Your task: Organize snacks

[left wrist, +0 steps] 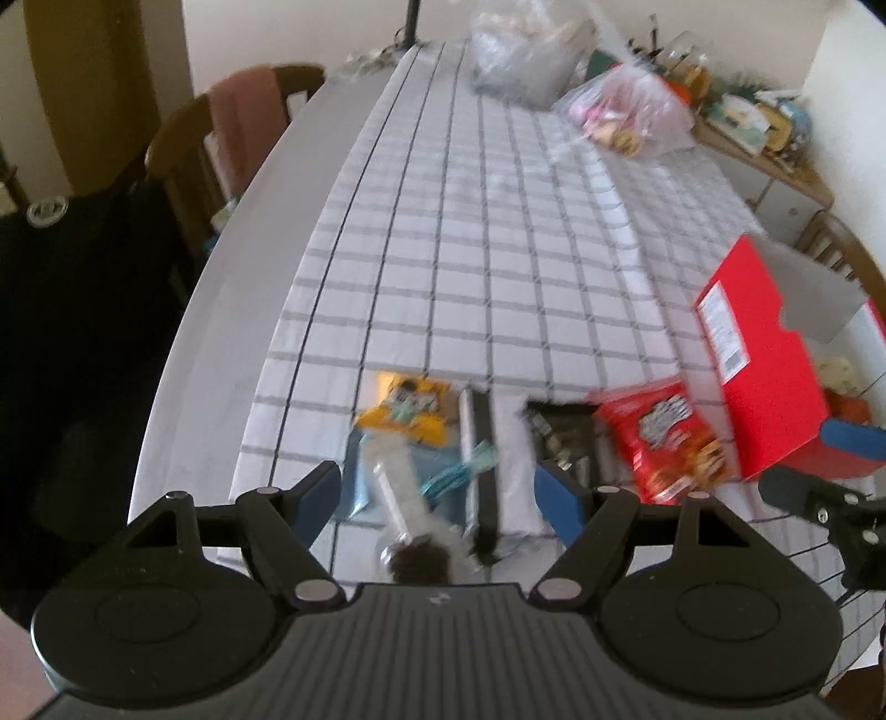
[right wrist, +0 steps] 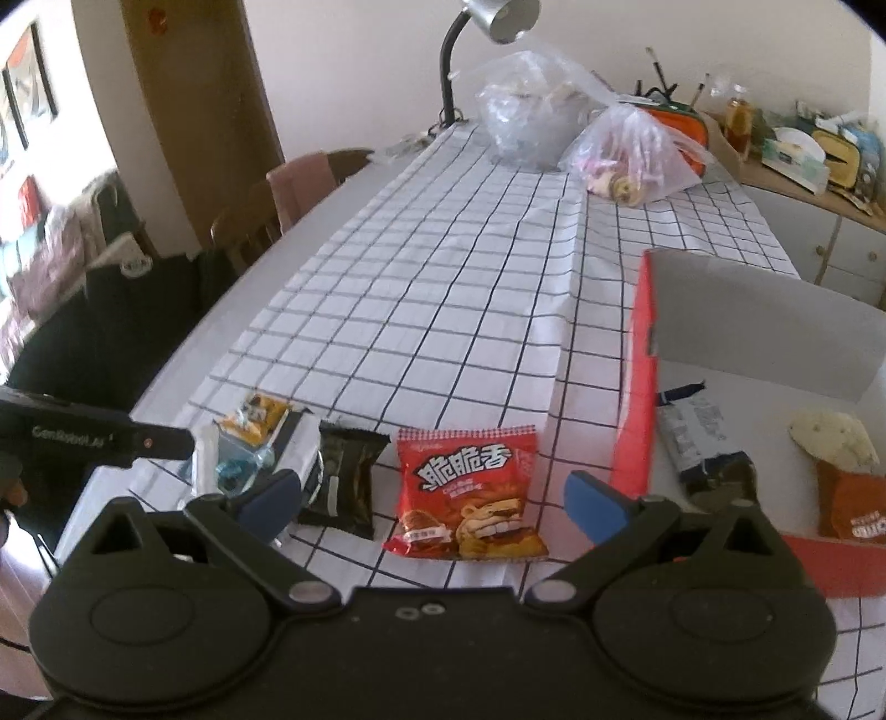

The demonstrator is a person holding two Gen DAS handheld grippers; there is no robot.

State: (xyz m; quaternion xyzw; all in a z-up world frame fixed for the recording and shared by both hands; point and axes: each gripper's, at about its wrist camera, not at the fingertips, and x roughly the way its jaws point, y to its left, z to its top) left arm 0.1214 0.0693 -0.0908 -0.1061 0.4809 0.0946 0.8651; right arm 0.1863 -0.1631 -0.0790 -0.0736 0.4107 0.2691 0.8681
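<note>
Snack packets lie in a row near the table's front edge. A red snack bag [right wrist: 468, 495] [left wrist: 662, 443] lies flat between the fingers of my right gripper [right wrist: 437, 498], which is open above it. A dark packet [right wrist: 346, 479] [left wrist: 562, 432] lies to its left. Further left are a yellow packet [left wrist: 407, 412] [right wrist: 257, 418], a silver and black packet [left wrist: 479, 465] and a clear wrapper with teal print [left wrist: 443, 479]. My left gripper [left wrist: 437, 490] hangs open over that cluster. A red open box [right wrist: 637, 387] [left wrist: 769, 382] at the right holds a dark and white packet [right wrist: 700, 443] and an orange one [right wrist: 844, 493].
A white checked cloth [right wrist: 443, 288] covers the table. Two clear plastic bags [right wrist: 631, 152] and a desk lamp [right wrist: 498, 19] stand at the far end. Wooden chairs [left wrist: 210, 144] line the left side. A cluttered sideboard [right wrist: 803, 160] is at the back right.
</note>
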